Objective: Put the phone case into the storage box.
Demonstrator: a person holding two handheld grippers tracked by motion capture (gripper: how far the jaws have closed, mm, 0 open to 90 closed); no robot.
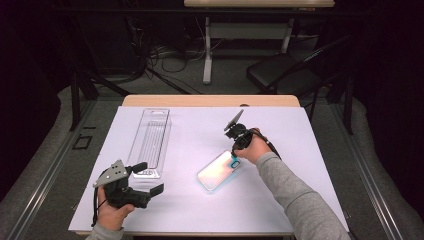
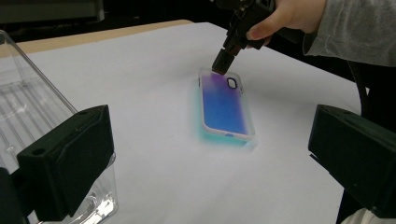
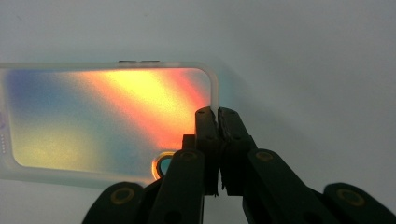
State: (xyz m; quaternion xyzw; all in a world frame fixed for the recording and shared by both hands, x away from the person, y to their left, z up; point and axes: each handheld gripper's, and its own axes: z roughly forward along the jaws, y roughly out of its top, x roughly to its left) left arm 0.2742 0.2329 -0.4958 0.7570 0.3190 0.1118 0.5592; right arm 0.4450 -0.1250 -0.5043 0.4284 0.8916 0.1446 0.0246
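An iridescent phone case [image 1: 217, 171] with a clear rim lies flat on the white sheet, right of centre. My right gripper [image 1: 235, 151] points down at its far end by the camera hole. Its jaws stand pressed together on the rim of the phone case [image 3: 102, 112], as the right gripper [image 3: 217, 114] view shows. From the left gripper view the phone case [image 2: 224, 107] looks blue-purple, with the right gripper [image 2: 220, 63] tip at its top edge. My left gripper [image 1: 150, 178] rests near the front left, open with nothing between its jaws, its left gripper [image 2: 212, 158] jaws wide apart.
A clear plastic tray [image 1: 150, 140] lies lengthwise left of centre, close to the left gripper; the clear plastic tray [image 2: 28, 107] sits beside its left jaw. The white sheet [image 1: 200, 210] covers the table. Beyond the table are a black chair [image 1: 280, 70] and floor cables [image 1: 170, 55].
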